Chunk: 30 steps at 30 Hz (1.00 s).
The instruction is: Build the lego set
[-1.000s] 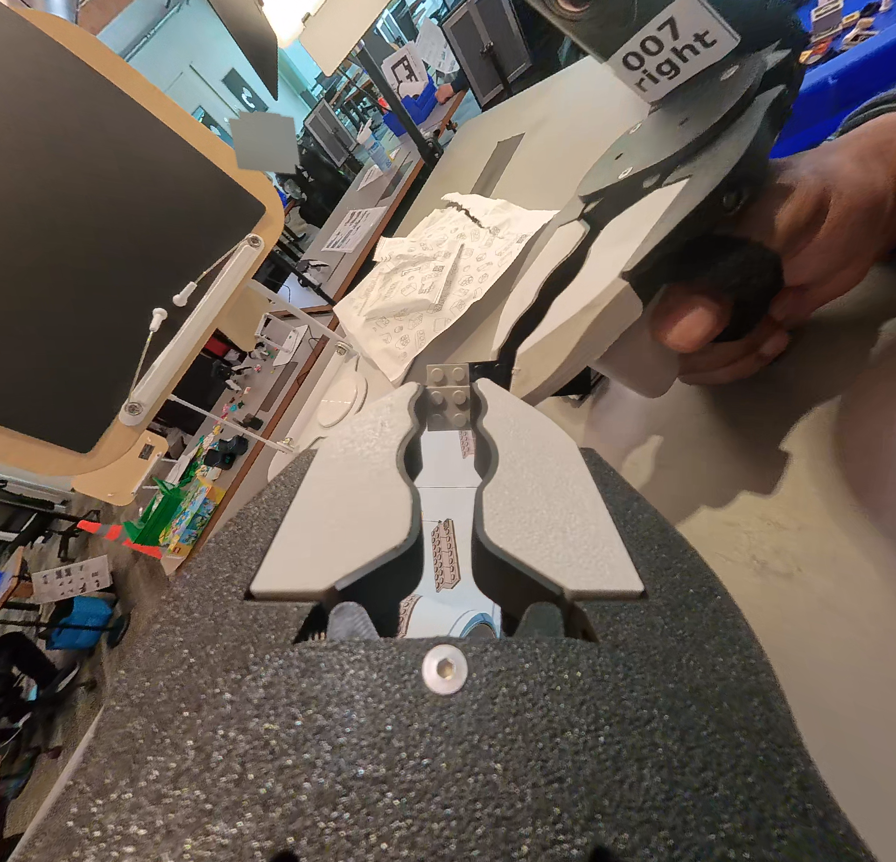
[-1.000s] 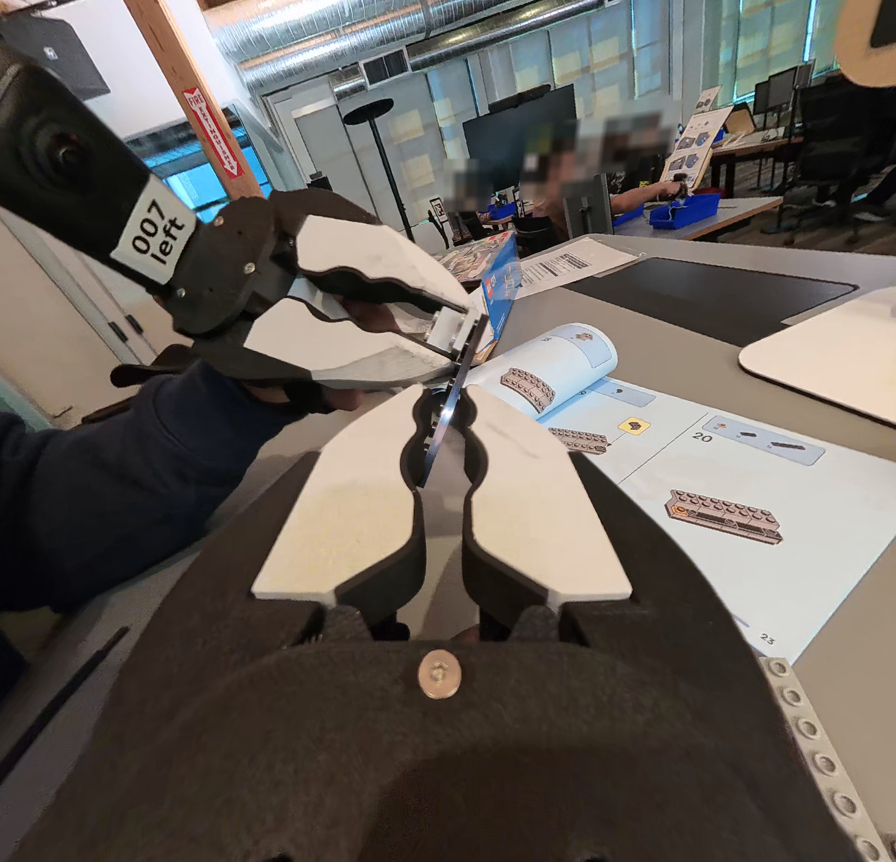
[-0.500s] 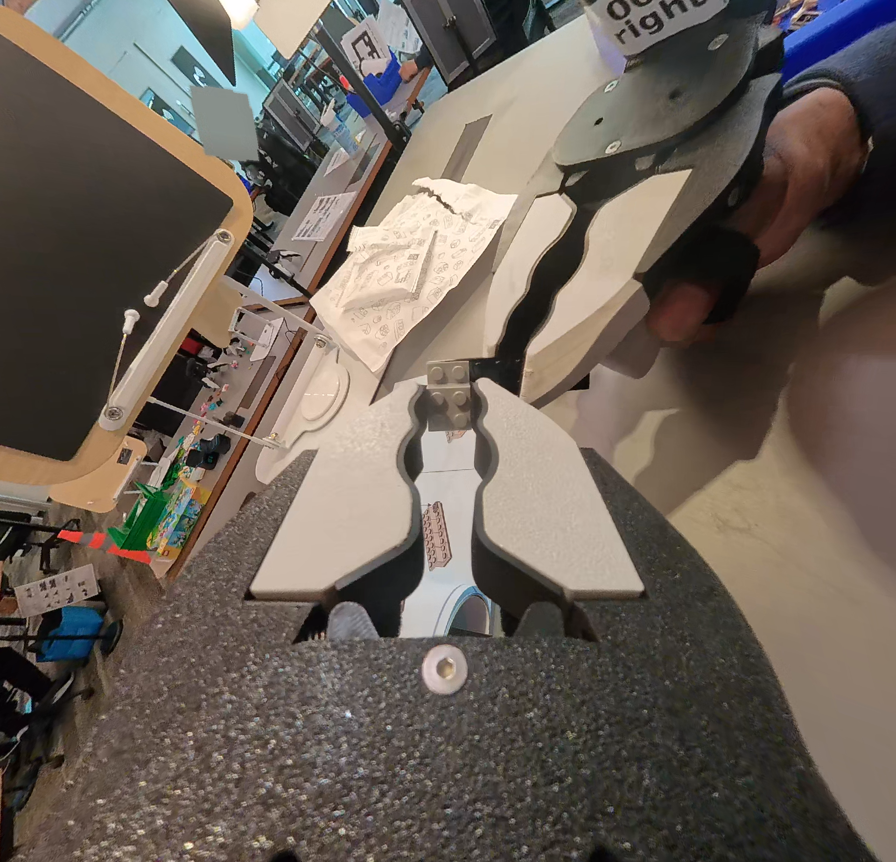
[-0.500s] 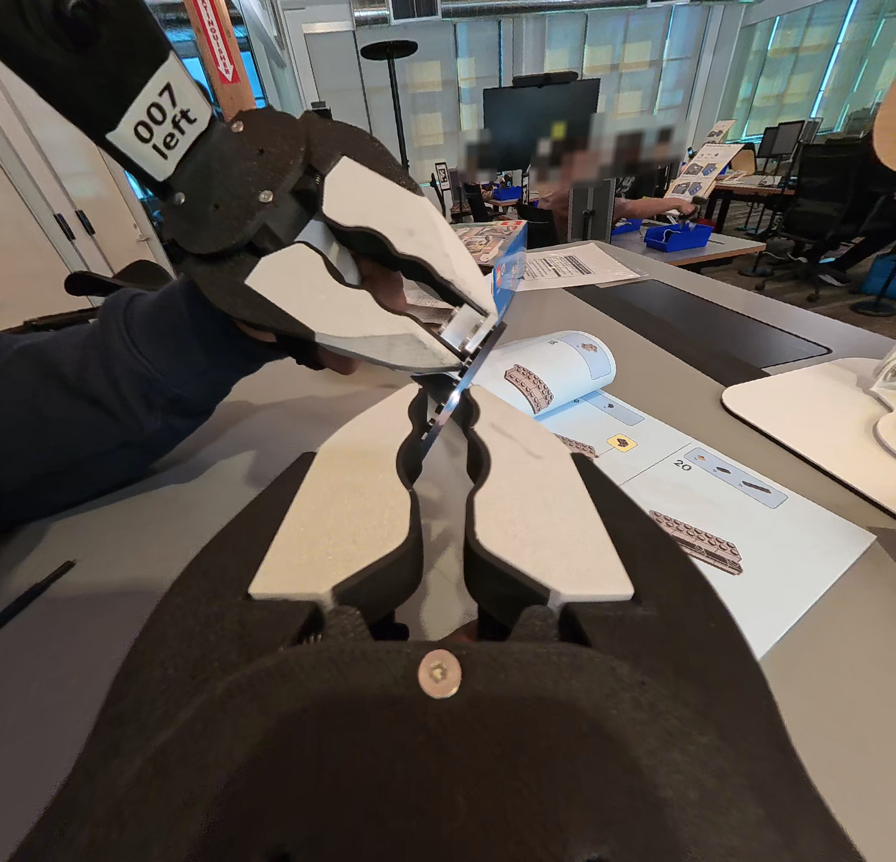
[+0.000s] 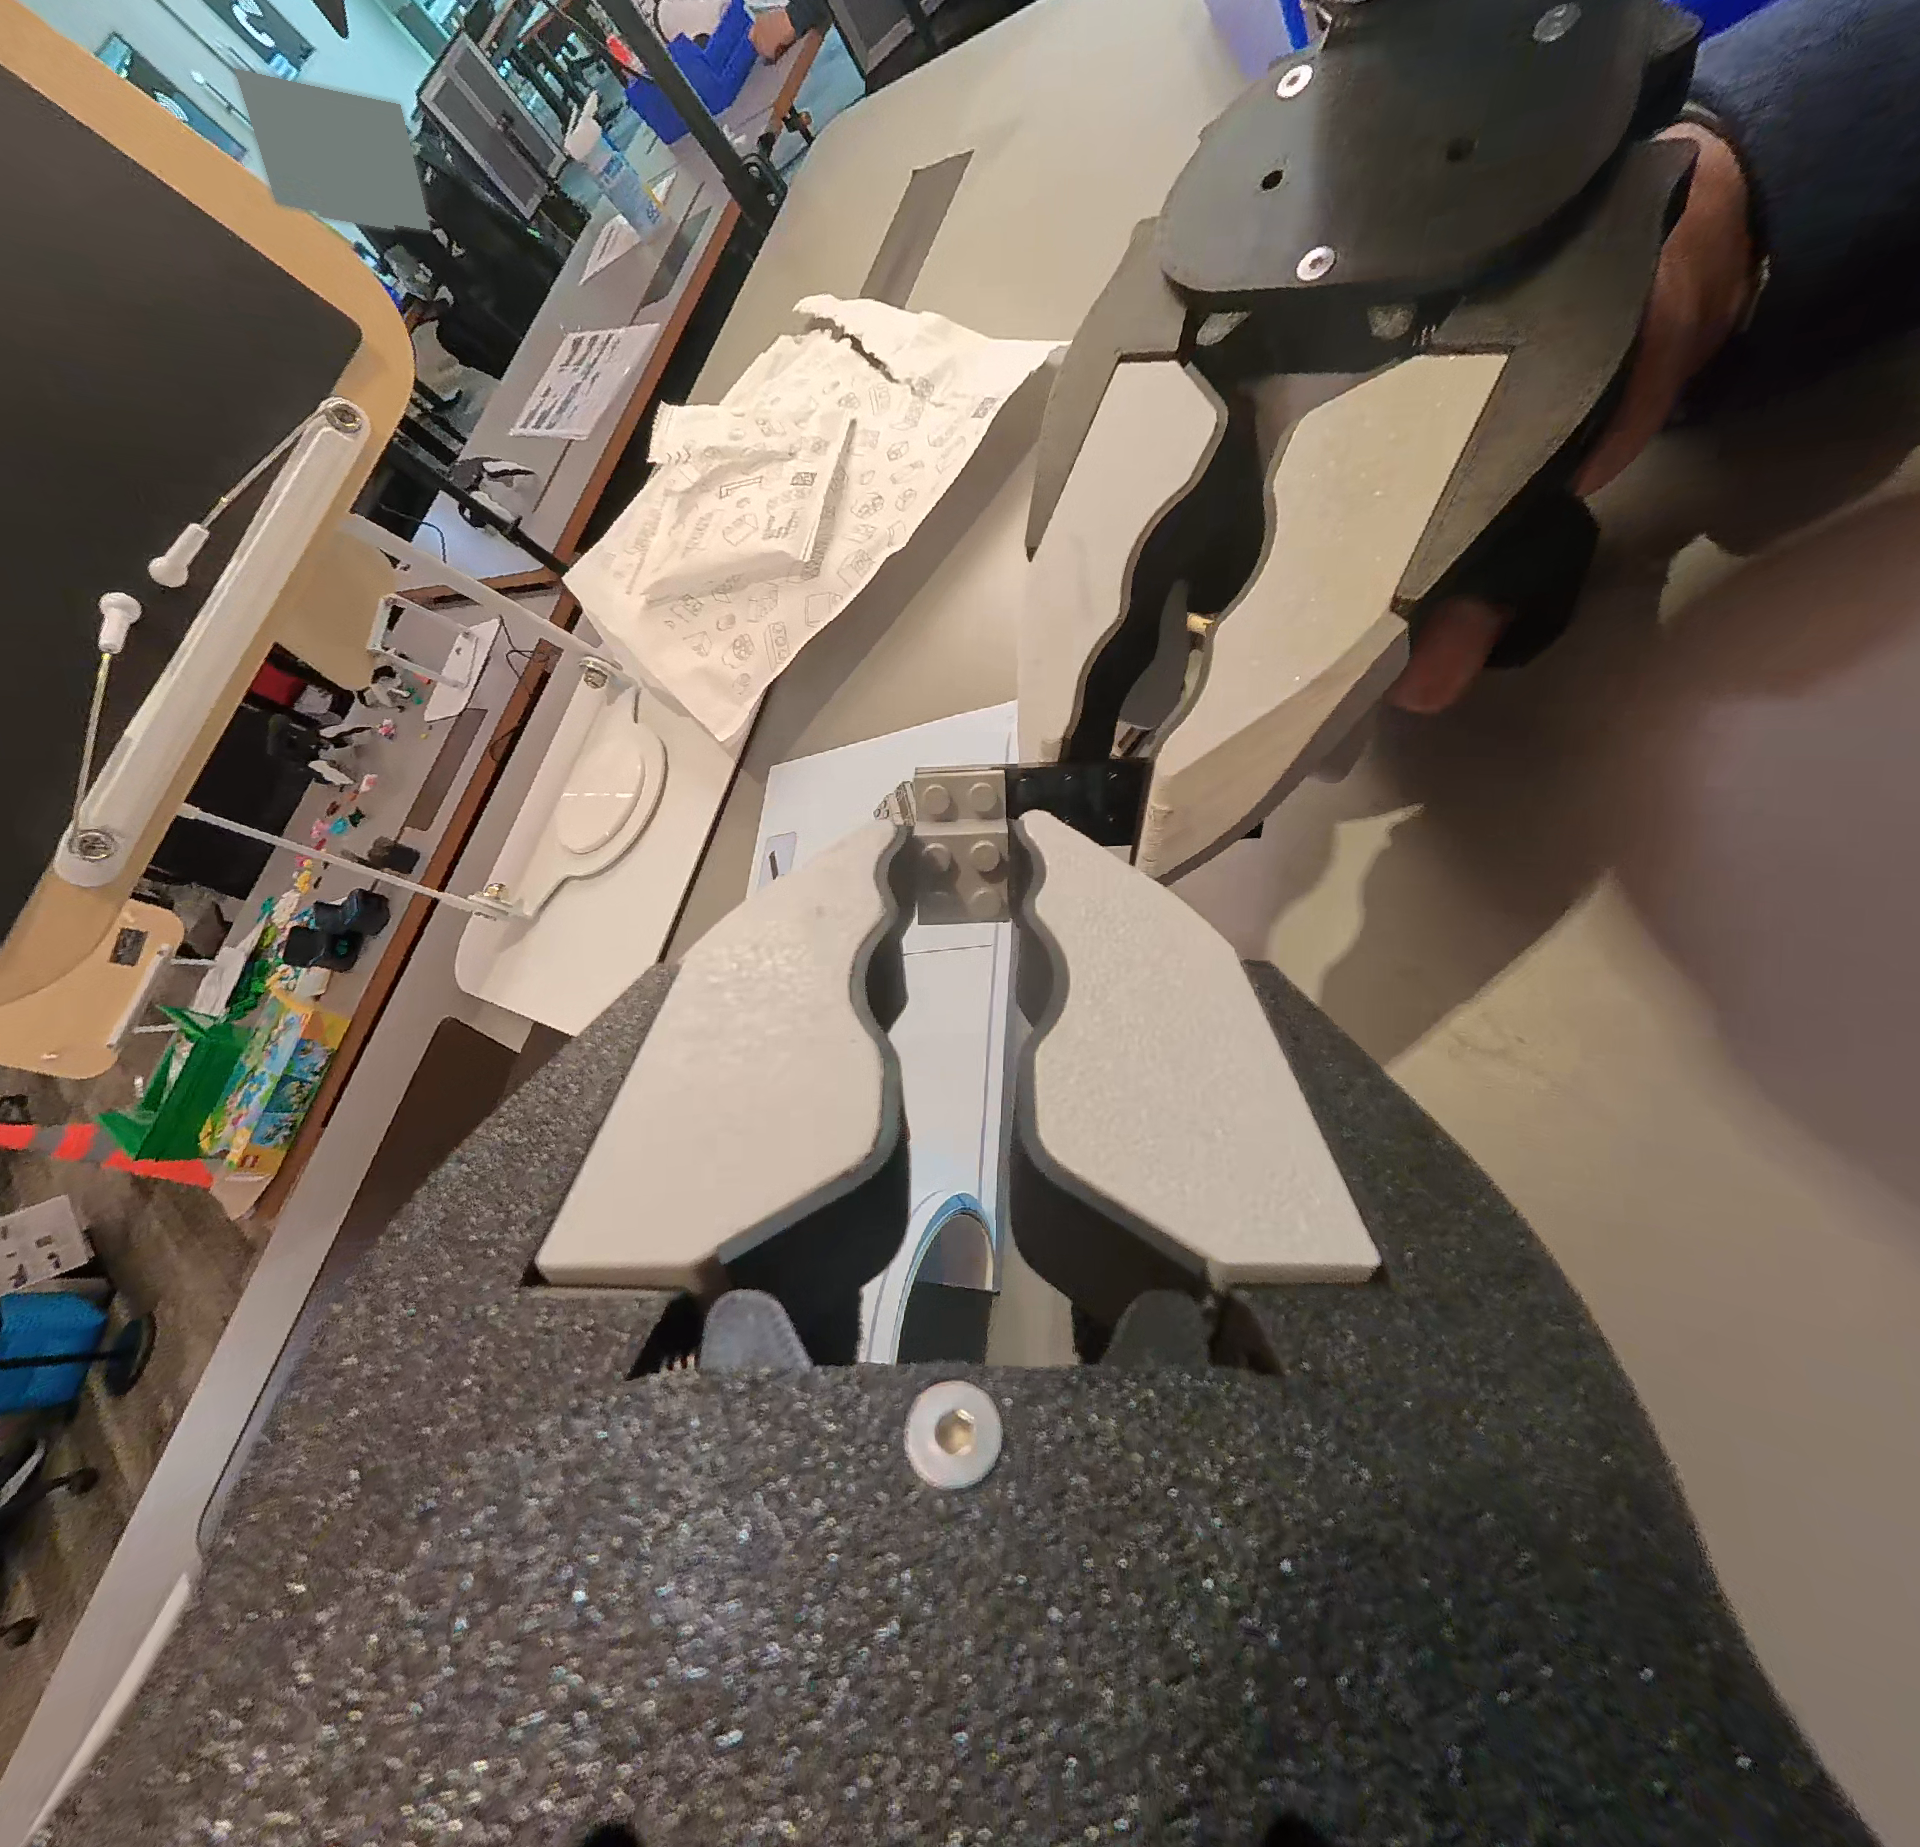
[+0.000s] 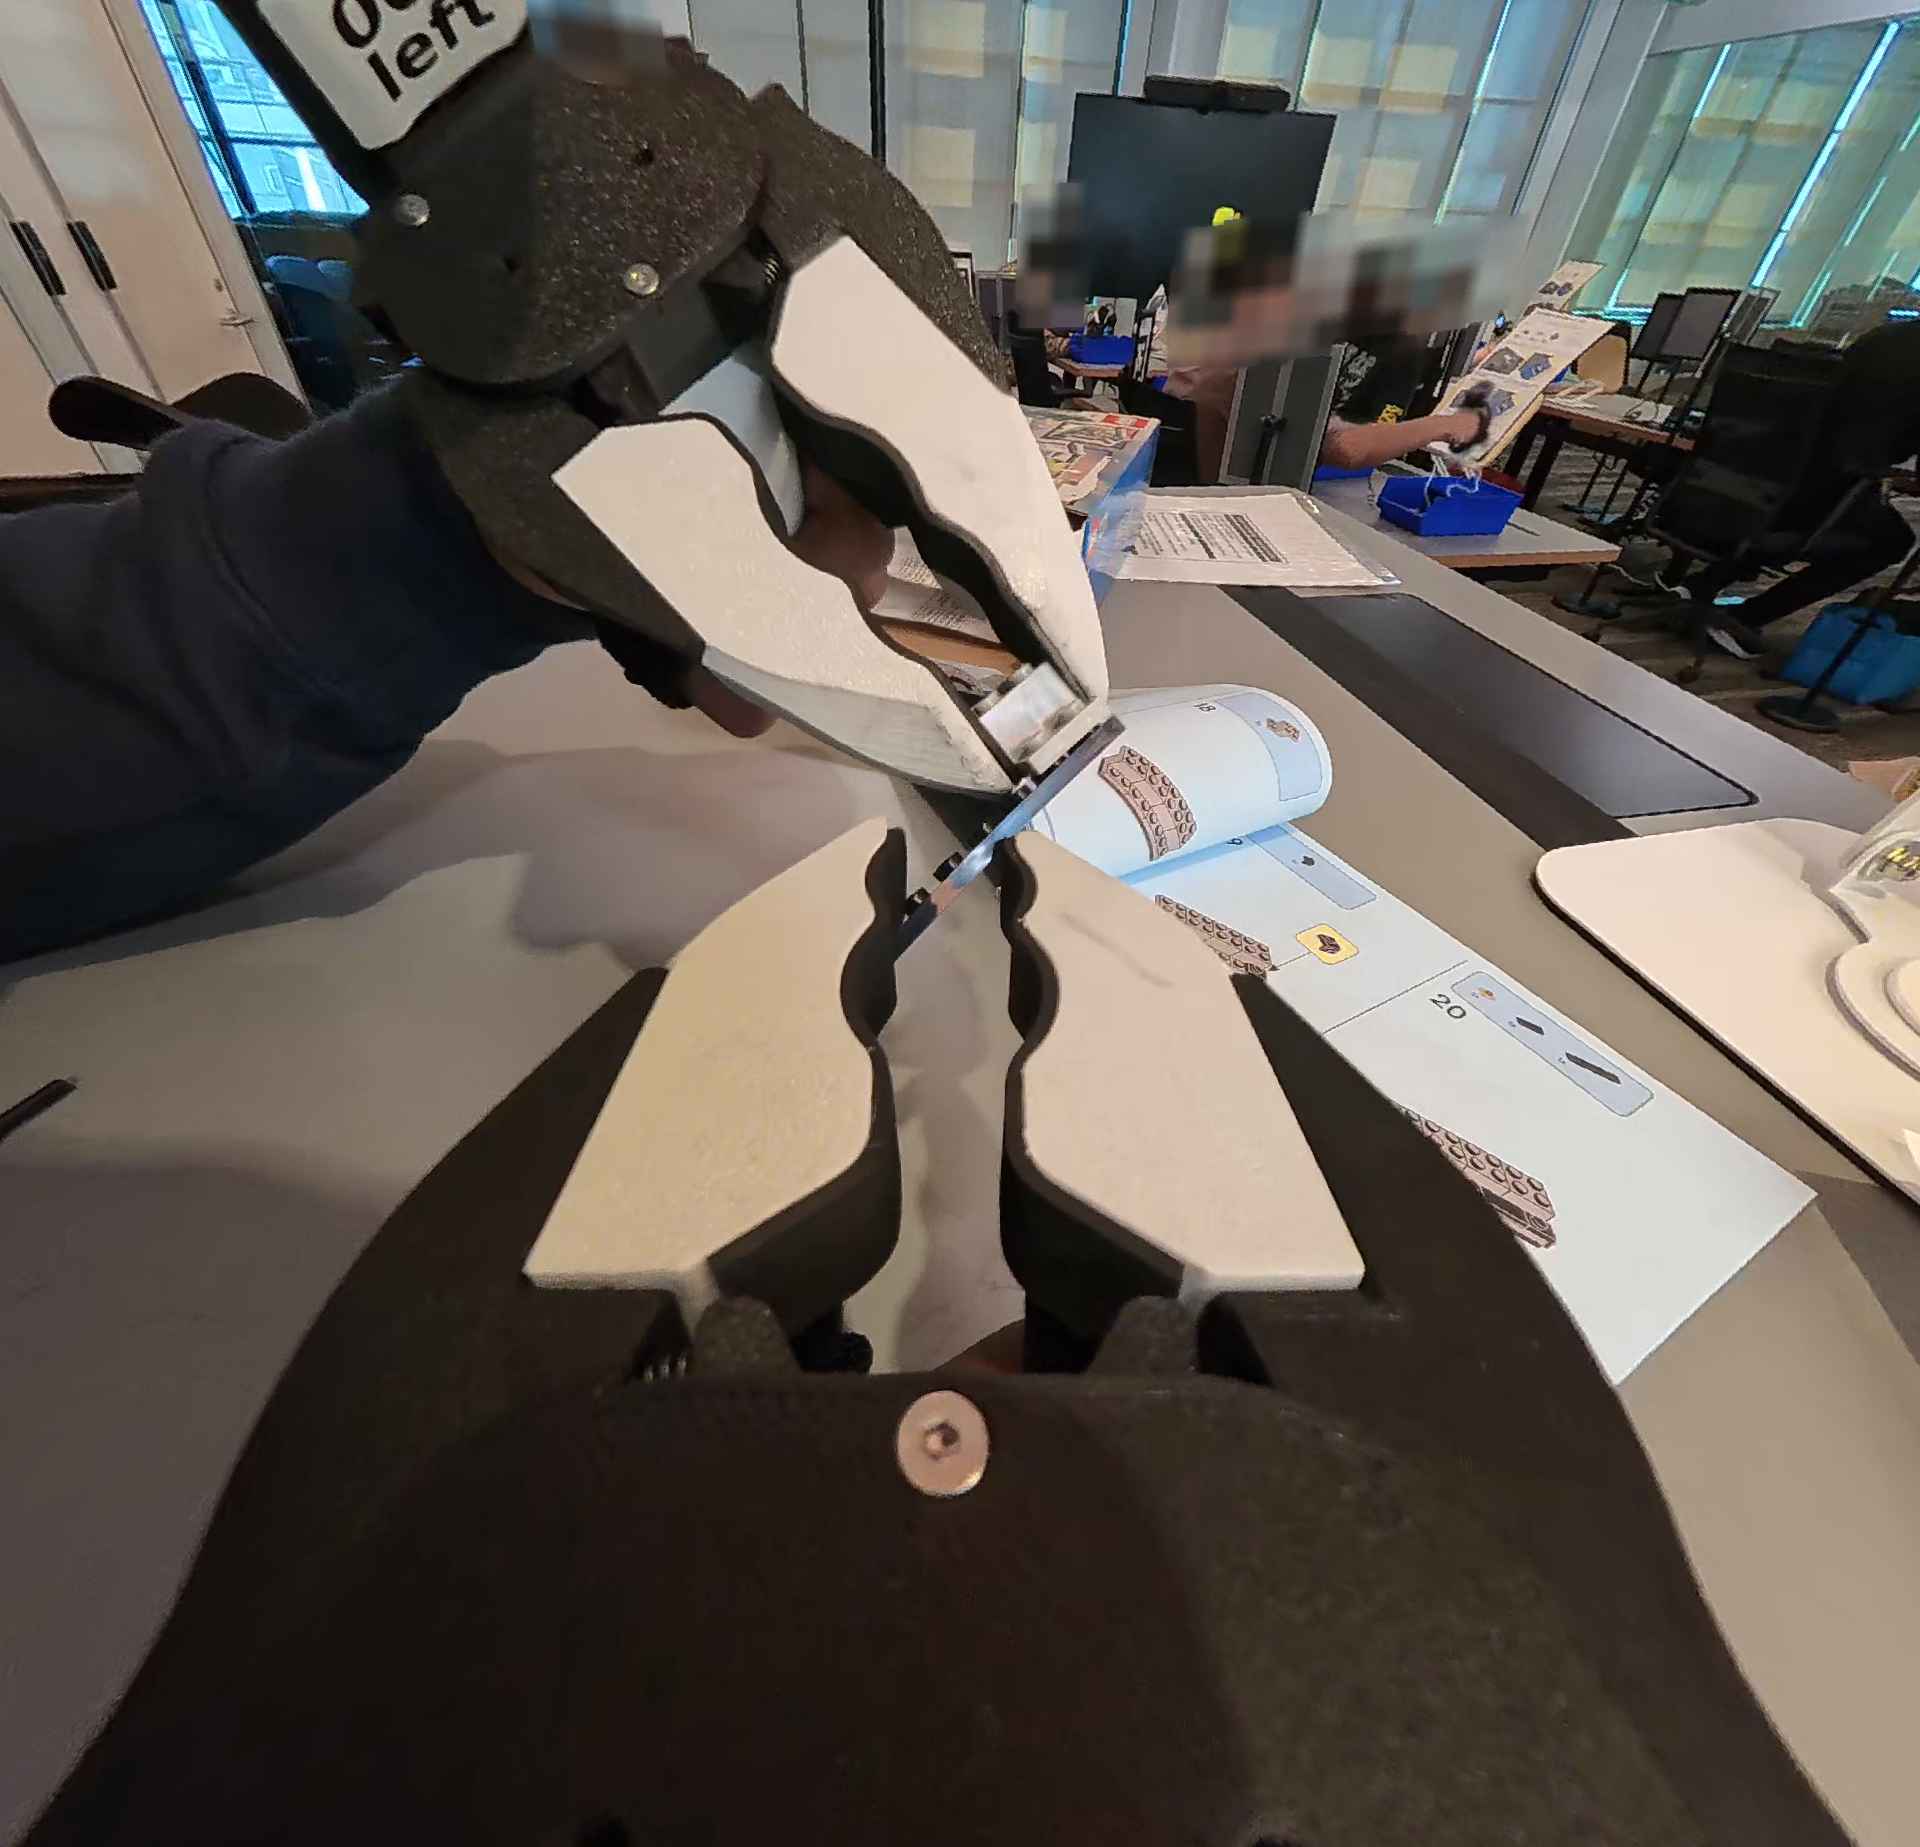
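Grey studded brick (image 5: 961,862): light, stiff, smooth-sided, probably best pinched across its flat sides; clamped between the left gripper (image 5: 958,867) fingertips, above the open instruction booklet (image 6: 1455,1059). Thin black plate (image 6: 961,888): rigid, slippery; joined to the brick, slanting between the right gripper (image 6: 951,898) fingertips, parted narrowly, grip uncertain.

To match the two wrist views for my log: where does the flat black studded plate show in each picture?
Left wrist view: the black plate sits just above centre, face-on, right of the grey brick.
Right wrist view: the plate appears edge-on, slanting across the centre.
Shared landmark: the open instruction booklet on the grey table.
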Each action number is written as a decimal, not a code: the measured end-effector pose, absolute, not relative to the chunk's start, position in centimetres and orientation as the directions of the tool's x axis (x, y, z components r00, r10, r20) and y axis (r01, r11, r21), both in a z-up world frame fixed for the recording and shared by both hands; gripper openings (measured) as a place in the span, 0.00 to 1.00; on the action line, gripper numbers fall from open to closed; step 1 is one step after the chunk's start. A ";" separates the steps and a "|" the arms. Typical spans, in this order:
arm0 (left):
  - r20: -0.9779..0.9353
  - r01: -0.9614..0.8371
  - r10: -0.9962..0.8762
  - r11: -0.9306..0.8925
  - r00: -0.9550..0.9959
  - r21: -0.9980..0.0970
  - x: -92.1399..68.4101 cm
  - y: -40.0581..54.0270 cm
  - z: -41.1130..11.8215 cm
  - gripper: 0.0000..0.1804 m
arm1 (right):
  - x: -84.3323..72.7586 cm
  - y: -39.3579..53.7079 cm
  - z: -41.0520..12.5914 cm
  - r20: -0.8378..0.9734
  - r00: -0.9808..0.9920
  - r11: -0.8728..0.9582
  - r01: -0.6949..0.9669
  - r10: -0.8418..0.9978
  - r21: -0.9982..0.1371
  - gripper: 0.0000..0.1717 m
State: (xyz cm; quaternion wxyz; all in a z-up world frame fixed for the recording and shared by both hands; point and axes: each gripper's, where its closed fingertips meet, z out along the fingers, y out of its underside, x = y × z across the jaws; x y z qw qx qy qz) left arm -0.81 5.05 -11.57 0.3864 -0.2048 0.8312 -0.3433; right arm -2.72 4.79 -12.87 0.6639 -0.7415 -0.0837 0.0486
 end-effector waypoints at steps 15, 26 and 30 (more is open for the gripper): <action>-0.511 -0.111 -0.603 0.706 -0.612 -0.699 -0.5 5.2 -12.3 0.09 | -2.6 5.0 -13.6 0.047 0.983 -0.156 0.075 0.176 -0.985 0.10; -0.433 -0.106 -0.601 0.656 -0.671 -0.747 -1.3 5.1 -12.7 0.09 | -3.4 4.8 -13.8 0.046 0.972 -0.156 0.084 0.232 -0.984 0.11; -0.420 -0.103 -0.600 0.646 -0.681 -0.757 -1.5 5.1 -12.7 0.09 | -3.5 4.8 -14.0 0.034 0.970 -0.164 0.075 0.242 -0.984 0.11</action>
